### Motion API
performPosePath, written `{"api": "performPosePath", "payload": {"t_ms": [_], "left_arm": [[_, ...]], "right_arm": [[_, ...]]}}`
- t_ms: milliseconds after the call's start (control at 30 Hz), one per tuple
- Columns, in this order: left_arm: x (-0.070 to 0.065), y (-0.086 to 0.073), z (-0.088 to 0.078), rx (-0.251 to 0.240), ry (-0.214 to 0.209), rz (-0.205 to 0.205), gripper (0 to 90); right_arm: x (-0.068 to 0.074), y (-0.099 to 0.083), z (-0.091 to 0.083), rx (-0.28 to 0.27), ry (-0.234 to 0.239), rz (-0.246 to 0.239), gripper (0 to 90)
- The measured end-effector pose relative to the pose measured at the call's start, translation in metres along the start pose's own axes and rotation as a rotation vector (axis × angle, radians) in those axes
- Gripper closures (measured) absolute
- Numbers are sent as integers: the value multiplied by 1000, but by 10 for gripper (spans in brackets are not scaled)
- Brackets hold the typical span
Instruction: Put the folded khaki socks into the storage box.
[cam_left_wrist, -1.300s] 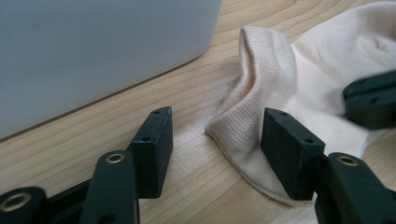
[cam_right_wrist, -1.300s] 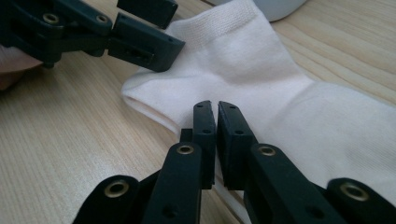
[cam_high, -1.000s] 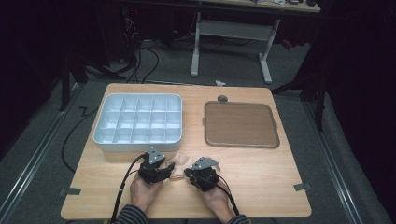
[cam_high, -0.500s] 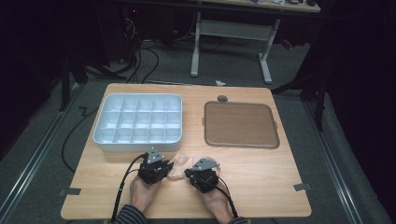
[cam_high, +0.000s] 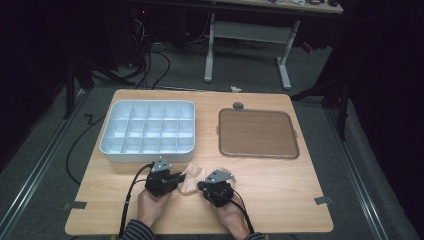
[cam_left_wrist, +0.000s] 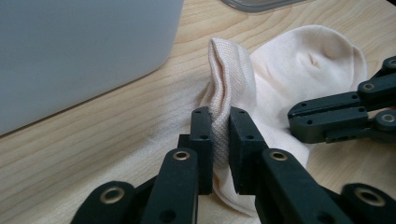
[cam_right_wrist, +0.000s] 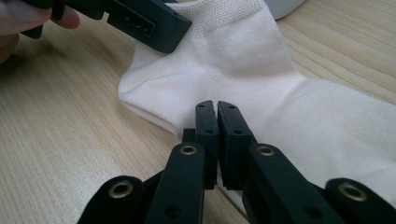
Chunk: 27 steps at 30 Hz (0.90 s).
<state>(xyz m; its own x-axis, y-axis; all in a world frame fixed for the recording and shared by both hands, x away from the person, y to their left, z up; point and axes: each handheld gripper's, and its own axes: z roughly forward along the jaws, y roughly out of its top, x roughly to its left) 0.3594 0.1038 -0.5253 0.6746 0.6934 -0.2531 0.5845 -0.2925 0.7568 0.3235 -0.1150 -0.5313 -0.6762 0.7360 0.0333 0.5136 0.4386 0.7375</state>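
A pale peach sock (cam_high: 189, 182) lies on the wooden table (cam_high: 280, 200) near the front edge, between my two grippers. My left gripper (cam_left_wrist: 219, 140) has just been closing and is now shut on a raised fold of the sock's ribbed cuff (cam_left_wrist: 226, 70). In the high view this left gripper (cam_high: 172, 181) touches the sock's left end. My right gripper (cam_right_wrist: 217, 123) is shut, pinching the sock's (cam_right_wrist: 243, 60) near edge. From above, the right gripper (cam_high: 202, 186) sits at the sock's right end. The right gripper's (cam_left_wrist: 345, 116) black body also crosses the left gripper view.
A white divided tray (cam_high: 147, 131) stands just behind the left gripper, its wall (cam_left_wrist: 84, 51) close by. A brown flat tray (cam_high: 257, 134) lies at the back right, with a small grey round piece (cam_high: 238, 105) behind it. A person's hands (cam_high: 150, 207) come in from the front edge.
The left gripper has shifted slightly at the sock's left end. The right gripper and both trays have stayed where they were.
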Motion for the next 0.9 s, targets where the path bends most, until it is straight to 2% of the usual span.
{"api": "performPosePath", "payload": {"t_ms": [133,267,400,533,900], "left_arm": [[-1,5,-6,-20,-43,-12,820],[-6,13,-12,-27,-63,2,823],[-7,14,-13,-33,-74,-3,823],[-9,17,-17,-43,-78,1,823],[-10,21,-21,-68,-125,-11,824]], "right_arm": [[0,0,0,5,-4,-4,883],[1,1,0,8,-2,-9,886],[1,1,1,6,5,-8,889],[7,4,2,20,19,-34,895],[9,11,10,27,71,-52,896]]}}
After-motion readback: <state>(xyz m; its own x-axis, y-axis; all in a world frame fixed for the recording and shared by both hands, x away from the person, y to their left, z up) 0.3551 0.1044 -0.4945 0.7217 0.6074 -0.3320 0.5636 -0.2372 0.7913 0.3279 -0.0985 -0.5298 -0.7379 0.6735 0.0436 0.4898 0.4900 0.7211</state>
